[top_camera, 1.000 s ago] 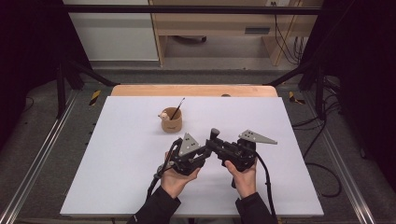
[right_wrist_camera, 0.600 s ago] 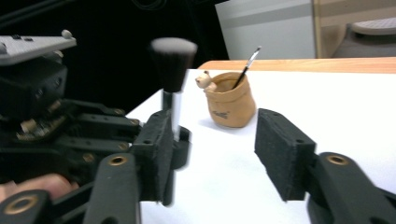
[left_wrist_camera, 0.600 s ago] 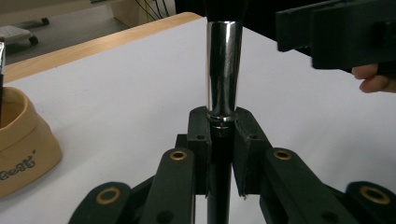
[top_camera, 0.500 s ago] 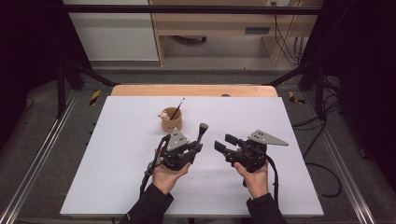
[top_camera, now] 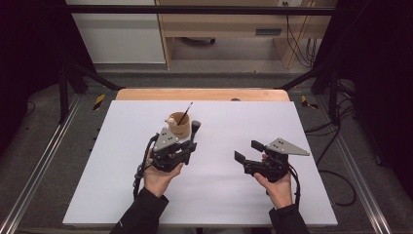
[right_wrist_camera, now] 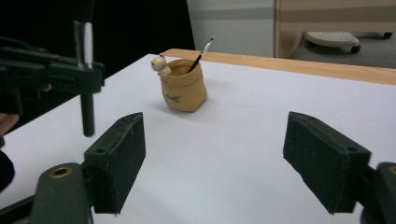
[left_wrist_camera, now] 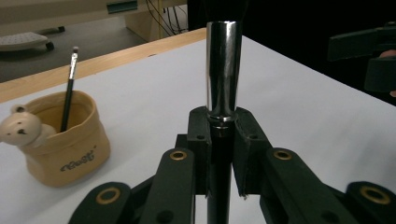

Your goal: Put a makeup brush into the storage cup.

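Left gripper point(top_camera: 187, 141) is clamped on a makeup brush with a black handle and shiny silver ferrule point(left_wrist_camera: 223, 74), holding it upright just beside the tan fabric pouch-shaped holder with a small bear figure on its rim point(top_camera: 178, 125) at the far middle of the white table point(top_camera: 122, 195). Right gripper point(top_camera: 248, 152) holds nothing; its jaws have just been opening and stand wide apart, well to the right.

Risks: the grip sits low on the handle, so the tall brush could pivot or slip; lowering it could knock the soft holder over, or catch the thin black brush point(top_camera: 185, 113) already leaning inside.

Left gripper view shows the pads pinching right below the ferrule. Right gripper view shows the handle's lower end hanging clear above the table.
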A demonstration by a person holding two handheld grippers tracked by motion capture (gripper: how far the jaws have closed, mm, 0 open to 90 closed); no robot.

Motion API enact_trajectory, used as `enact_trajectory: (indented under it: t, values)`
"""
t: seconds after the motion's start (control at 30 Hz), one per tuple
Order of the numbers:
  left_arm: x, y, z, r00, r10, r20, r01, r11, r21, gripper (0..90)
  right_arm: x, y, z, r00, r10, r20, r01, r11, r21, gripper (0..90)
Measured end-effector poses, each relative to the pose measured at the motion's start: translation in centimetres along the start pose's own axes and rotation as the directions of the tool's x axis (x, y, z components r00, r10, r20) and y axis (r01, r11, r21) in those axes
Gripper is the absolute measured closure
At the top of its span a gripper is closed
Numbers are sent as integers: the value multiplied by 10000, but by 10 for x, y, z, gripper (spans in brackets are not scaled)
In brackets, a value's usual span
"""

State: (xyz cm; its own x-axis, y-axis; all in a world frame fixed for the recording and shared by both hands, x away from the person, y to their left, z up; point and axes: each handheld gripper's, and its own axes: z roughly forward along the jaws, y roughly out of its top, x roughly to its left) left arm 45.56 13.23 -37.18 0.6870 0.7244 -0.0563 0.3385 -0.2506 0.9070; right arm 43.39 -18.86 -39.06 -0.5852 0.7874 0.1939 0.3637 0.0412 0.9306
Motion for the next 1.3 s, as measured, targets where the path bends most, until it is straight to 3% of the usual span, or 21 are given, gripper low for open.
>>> enact_trajectory:
  t: [0.2, 0.47, 0.67, 1.3]
  values:
    - [14, 4, -11, 9995, 13, -304, -16, 9999, -108, 786, -5, -3, -5, 9993, -248, 266, 239, 9991, 353, 122]
    - [28, 8, -19, 9978, -68, -663, 54, 9997, -217, 786, -11, -7, -11, 9966, -710, 406, 692, 9966, 439, 82]
    - [37, 13, -21, 9967, -174, -793, 151, 9995, -294, 786, -14, -10, -16, 9961, -737, 477, 711, 9960, 534, 64]
    - [48, 31, -16, 9955, -142, -935, 95, 9987, -501, 786, -25, -18, -25, 9925, -898, 835, 831, 9933, 803, 42]
